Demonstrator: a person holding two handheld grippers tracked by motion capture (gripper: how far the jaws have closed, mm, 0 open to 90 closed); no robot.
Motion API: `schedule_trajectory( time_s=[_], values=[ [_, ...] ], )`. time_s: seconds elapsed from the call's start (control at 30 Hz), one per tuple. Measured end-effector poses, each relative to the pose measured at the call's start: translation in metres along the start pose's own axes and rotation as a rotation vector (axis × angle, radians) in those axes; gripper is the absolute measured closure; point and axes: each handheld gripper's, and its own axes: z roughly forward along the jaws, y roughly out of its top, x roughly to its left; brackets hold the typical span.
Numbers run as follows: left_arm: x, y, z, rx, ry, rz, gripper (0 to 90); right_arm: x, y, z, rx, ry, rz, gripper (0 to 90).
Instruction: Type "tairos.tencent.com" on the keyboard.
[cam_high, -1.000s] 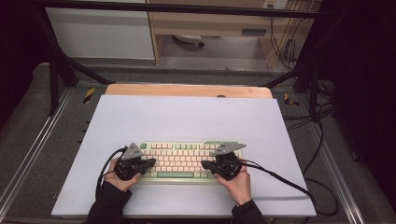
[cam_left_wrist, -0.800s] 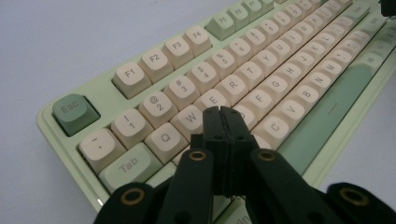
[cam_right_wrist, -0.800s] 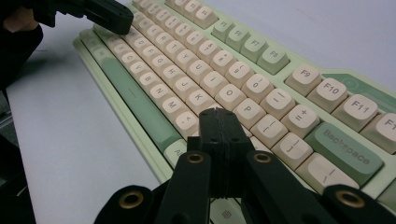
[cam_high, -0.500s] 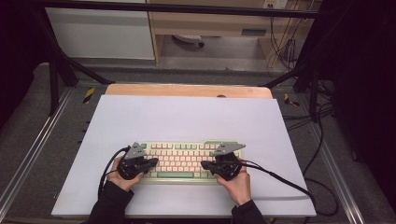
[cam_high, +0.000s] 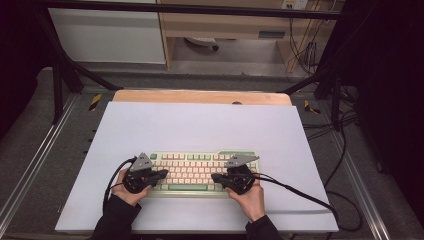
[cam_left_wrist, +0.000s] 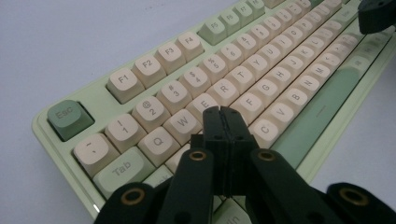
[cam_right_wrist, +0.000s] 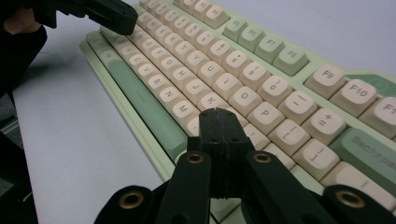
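A pale green keyboard (cam_high: 200, 172) with cream keys lies on the white sheet near the front of the table. My left gripper (cam_high: 164, 173) hovers over its left end, jaws pressed together with nothing between them; in the left gripper view its tip (cam_left_wrist: 222, 112) sits above the keys near E and D of the keyboard (cam_left_wrist: 261, 79). My right gripper (cam_high: 214, 177) is over the right half, also shut and empty; its tip (cam_right_wrist: 217, 113) sits above the keys near K and L of the keyboard (cam_right_wrist: 261, 88). The left gripper's tip (cam_right_wrist: 116, 16) shows far off.
The white sheet (cam_high: 200, 125) covers a wooden table (cam_high: 200, 96). Black cables (cam_high: 300, 192) trail from both grippers across the sheet's front. Metal frame rails (cam_high: 30, 160) run along both sides, and a cabinet (cam_high: 107, 35) stands behind.
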Motion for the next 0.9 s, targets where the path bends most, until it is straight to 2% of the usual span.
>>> schedule_trajectory(
  time_s=[0.13, 0.5, 0.9],
  values=[
    [0.0, 0.0, -0.002, -0.005, -0.002, -0.001, 89.6, 0.003, 0.0, 0.005, 0.003, 0.01, -0.003, 90.0],
    [0.005, -0.001, -0.008, -0.024, -0.003, -0.017, 89.5, 0.002, -0.002, 0.01, 0.027, -0.007, -0.005, 90.0],
    [0.004, -0.002, -0.007, -0.015, -0.005, -0.015, 89.5, 0.001, -0.004, 0.013, 0.036, -0.01, -0.006, 90.0]
  ],
)
